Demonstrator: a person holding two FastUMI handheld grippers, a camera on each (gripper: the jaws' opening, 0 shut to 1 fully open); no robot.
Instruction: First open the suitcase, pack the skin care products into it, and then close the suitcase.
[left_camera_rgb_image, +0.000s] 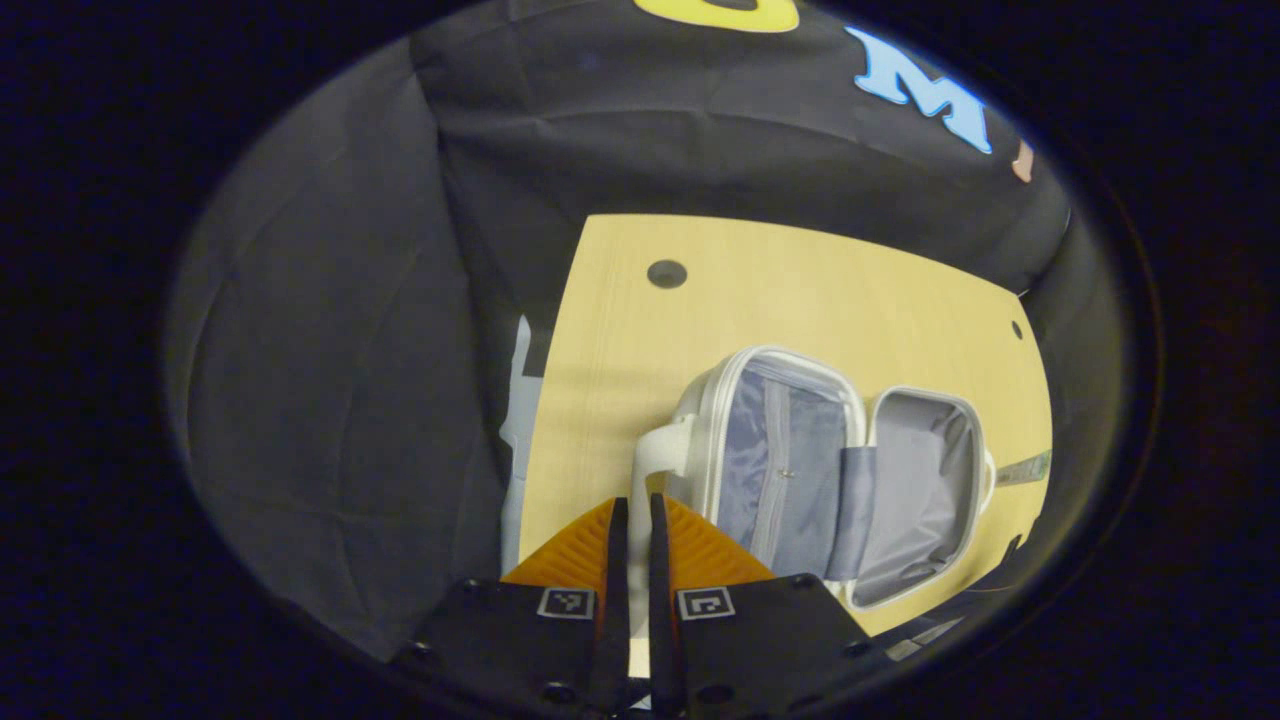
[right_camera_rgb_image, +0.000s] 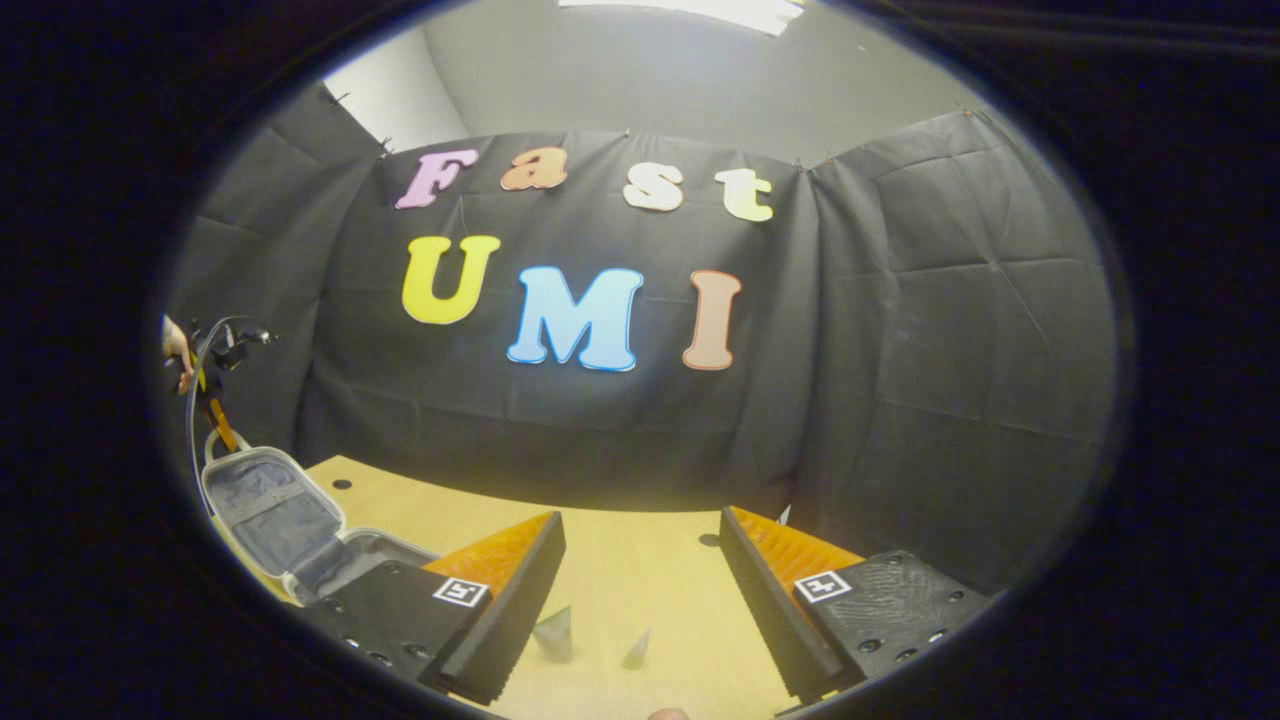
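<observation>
No word, number or brand name can be read on anything here. The only signs are small square black-and-white coded markers. 2 of them sit on the left gripper (left_camera_rgb_image: 632, 505), 1 on each finger block just behind the fingers. 2 more sit the same way on the right gripper (right_camera_rgb_image: 642, 520). They are patterns, not writing. The open suitcase (left_camera_rgb_image: 790, 460) shows no print on its shell or lining. A tube (left_camera_rgb_image: 1022, 468) at the worktop's right edge carries some print, too small to make out. The 2 small tubes (right_camera_rgb_image: 553, 632) near the worktop's front edge show nothing legible.
</observation>
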